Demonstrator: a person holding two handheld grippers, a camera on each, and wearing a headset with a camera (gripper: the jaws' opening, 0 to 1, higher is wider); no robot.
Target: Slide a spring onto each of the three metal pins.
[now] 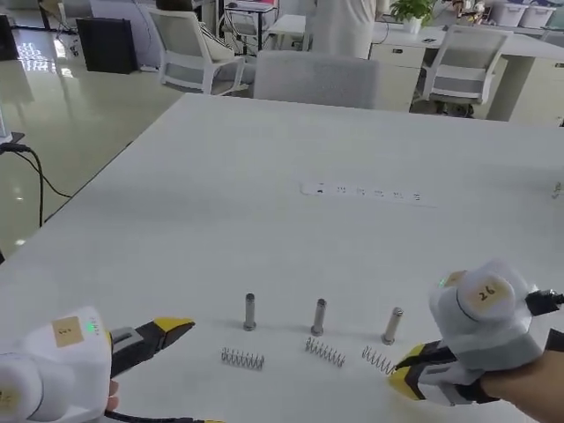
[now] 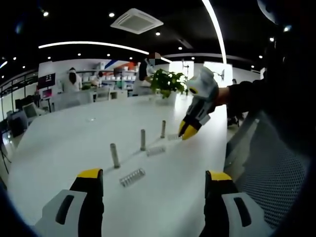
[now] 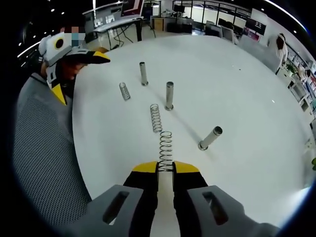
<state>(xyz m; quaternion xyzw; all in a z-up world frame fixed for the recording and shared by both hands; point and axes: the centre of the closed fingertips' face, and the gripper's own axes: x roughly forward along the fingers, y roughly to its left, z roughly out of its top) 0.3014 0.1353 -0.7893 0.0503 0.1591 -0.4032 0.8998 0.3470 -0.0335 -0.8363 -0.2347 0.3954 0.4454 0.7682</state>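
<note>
Three metal pins stand upright in one row on the white bench (image 1: 352,141): the left pin (image 1: 249,313), the middle pin (image 1: 319,316) and the right pin (image 1: 392,325). Each is well apart from its neighbour, and each pin is bare. On the person's side of every pin one spring lies flat on the bench: the left spring (image 1: 242,359), the middle spring (image 1: 324,352) and the right spring (image 1: 377,359).

The right tool (image 3: 166,168) is low over the bench at the right end of the row. In the right gripper view its jaws are drawn almost together and clench the near end of the right spring. The rest of this spring lies on the bench and points away from the jaws, with the right pin near it.

The left tool (image 2: 154,175) is held to the left of the row and touches none of the things. Its jaws are released and stand wide apart, with only bare bench between them. In its own view the left spring lies a little ahead.

Beyond the pins the bench is bare as far as a socket strip (image 1: 361,192). It is bare again from there to the far edge, where a grey chair (image 1: 317,79) stands. The left edge of the bench runs well apart from the pins. The near edge passes close to the springs on the person's side.
</note>
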